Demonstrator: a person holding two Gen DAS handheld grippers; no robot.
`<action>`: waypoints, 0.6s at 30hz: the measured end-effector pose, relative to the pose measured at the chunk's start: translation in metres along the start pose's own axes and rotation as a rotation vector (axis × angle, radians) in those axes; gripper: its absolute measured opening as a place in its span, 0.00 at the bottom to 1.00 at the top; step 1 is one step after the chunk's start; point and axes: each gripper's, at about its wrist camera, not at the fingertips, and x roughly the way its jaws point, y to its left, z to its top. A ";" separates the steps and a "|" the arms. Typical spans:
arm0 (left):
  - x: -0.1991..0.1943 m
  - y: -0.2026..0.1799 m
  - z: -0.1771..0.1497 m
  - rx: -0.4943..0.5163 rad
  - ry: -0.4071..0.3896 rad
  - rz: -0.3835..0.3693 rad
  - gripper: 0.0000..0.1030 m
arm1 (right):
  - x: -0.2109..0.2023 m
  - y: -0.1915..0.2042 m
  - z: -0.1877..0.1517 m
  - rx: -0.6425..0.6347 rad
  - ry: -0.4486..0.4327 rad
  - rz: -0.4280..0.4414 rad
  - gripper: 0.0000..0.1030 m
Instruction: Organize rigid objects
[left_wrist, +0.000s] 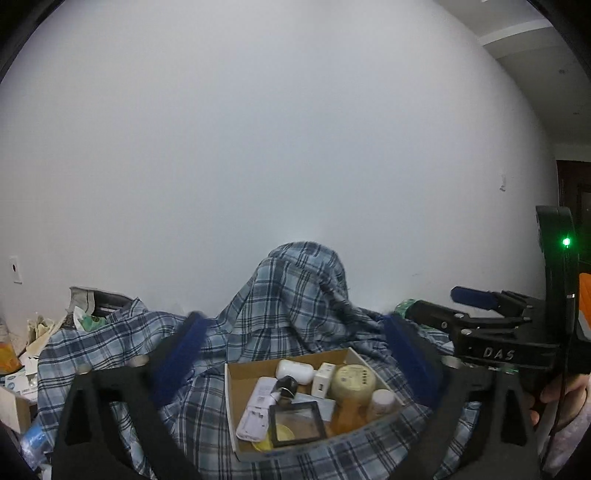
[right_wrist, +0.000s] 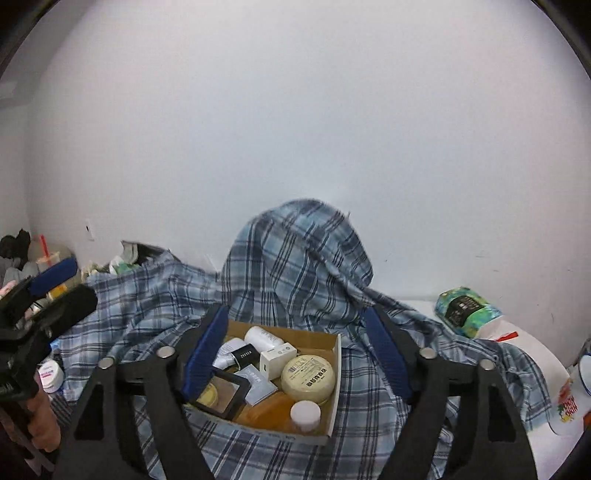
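A cardboard box (right_wrist: 334, 373) packed with jars and small cartons is seen centred on plaid cloth (right_wrist: 295, 258); both grippers (left_wrist: 295, 354) (right_wrist: 295, 354) are held back, fingers apart and empty. Sorting appears finished; any next move calls for a fresh target.

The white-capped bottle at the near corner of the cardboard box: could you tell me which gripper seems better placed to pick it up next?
Probably the right gripper: open and empty, with the white-capped bottle nearly centred between its fingers. The left gripper, also open, sees it off-centre.
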 end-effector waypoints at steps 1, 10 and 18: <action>-0.009 -0.004 -0.001 0.005 -0.023 0.004 1.00 | -0.008 -0.001 -0.001 0.004 -0.014 -0.001 0.97; -0.039 -0.021 -0.019 0.052 -0.060 0.038 1.00 | -0.065 -0.003 -0.018 0.003 -0.152 -0.021 1.00; -0.042 -0.012 -0.053 0.005 -0.050 0.054 1.00 | -0.072 -0.007 -0.049 0.006 -0.177 -0.032 1.00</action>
